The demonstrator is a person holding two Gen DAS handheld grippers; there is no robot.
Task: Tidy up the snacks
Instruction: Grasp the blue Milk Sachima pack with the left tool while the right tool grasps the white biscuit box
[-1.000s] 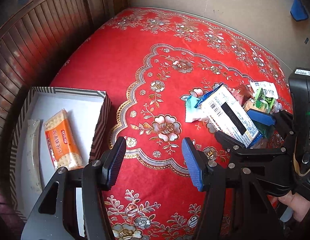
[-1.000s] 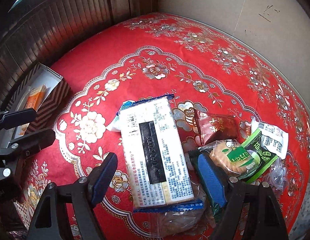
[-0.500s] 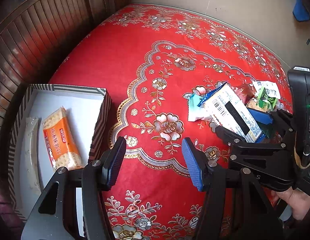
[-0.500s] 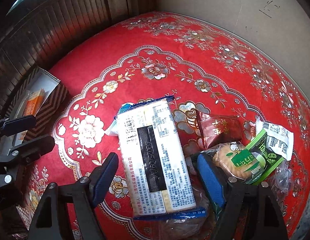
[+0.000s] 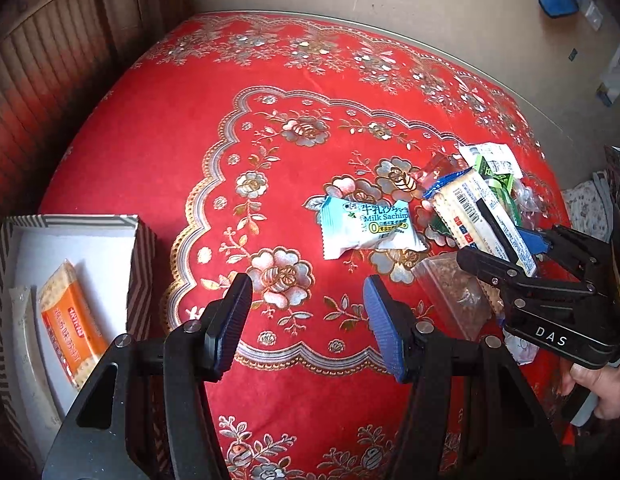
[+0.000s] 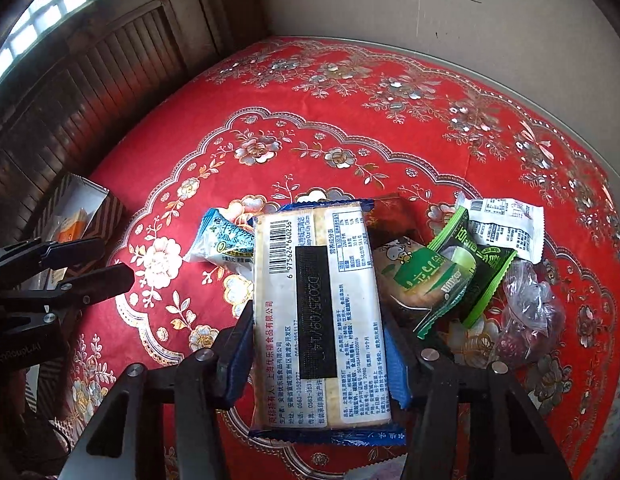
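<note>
A long white and blue cracker pack (image 6: pixel 318 304) stands between the blue pads of my right gripper (image 6: pixel 318 320). Its jaws are closing and both pads press on the pack's sides. From the left wrist view the same pack (image 5: pixel 478 208) slants up out of the snack pile in my right gripper (image 5: pixel 498 246). My left gripper (image 5: pixel 307 284) hangs open and empty over the red cloth. A striped box (image 5: pixel 142 248) at the left holds an orange cracker pack (image 5: pixel 66 328). A light blue Milk Sachima pack (image 5: pixel 370 228) lies flat beside the pile.
Green packets (image 6: pixel 450 276), a white packet (image 6: pixel 506 228) and a clear bag (image 6: pixel 530 312) lie right of the held pack. A clear packet of brown snack (image 5: pixel 454 292) sits under my right gripper. A wooden panel wall borders the table's left side. A hand (image 5: pixel 598 384) holds the right gripper.
My right gripper's jaws have closed onto the cracker pack and lifted it a little, baring the light blue pack. My left gripper has drifted toward the pile, still open.
</note>
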